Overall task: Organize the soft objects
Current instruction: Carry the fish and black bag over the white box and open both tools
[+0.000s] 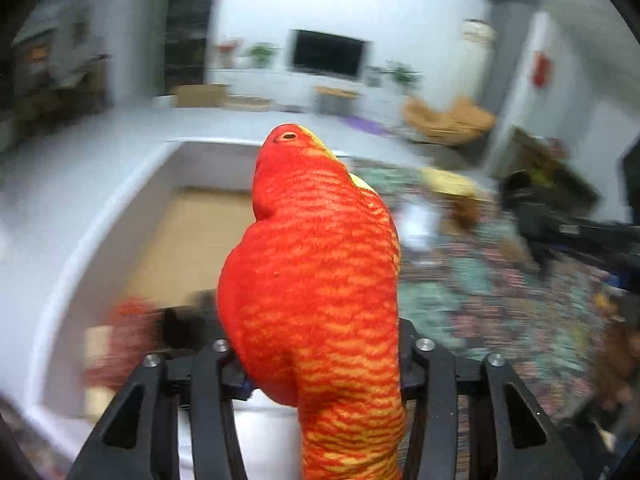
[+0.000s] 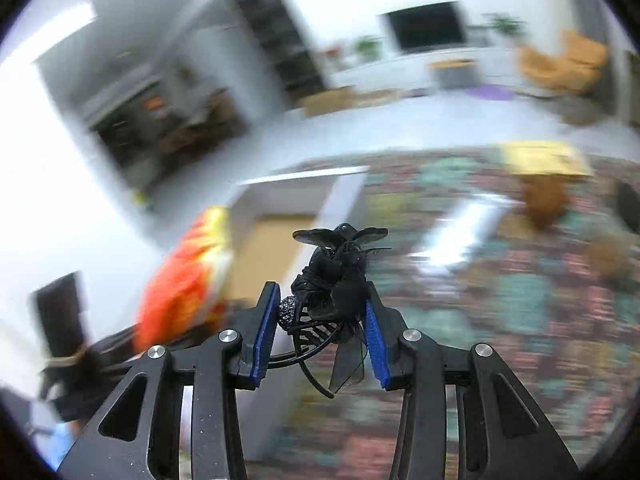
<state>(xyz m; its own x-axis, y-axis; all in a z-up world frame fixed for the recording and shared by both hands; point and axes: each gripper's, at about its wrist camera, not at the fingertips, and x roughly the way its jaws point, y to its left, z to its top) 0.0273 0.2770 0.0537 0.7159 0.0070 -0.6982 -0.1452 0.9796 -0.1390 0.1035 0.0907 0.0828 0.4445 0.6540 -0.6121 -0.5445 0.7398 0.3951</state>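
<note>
A red-orange striped plush fish (image 1: pixel 316 260) with a yellow edge stands up between the fingers of my left gripper (image 1: pixel 320 344), which is shut on its lower body. The fish hides the pads. The same fish shows as an orange blur (image 2: pixel 188 276) in the right wrist view. My right gripper (image 2: pixel 322 292) is shut on a black hair accessory (image 2: pixel 336 280) with a fabric bow, a beaded knob and a comb-like clip, pinched between the blue pads (image 2: pixel 266 332). Both grippers are above the floor.
A white open box (image 1: pixel 120 216) with a cardboard-brown bottom sits on the floor at the left, also seen ahead (image 2: pixel 344 196). Blurred red and black items (image 1: pixel 132 320) lie in its near corner. The patterned carpet (image 1: pixel 500 300) carries a yellow item (image 2: pixel 540 158), a brown plush (image 2: pixel 544 200) and a white item (image 2: pixel 460 232).
</note>
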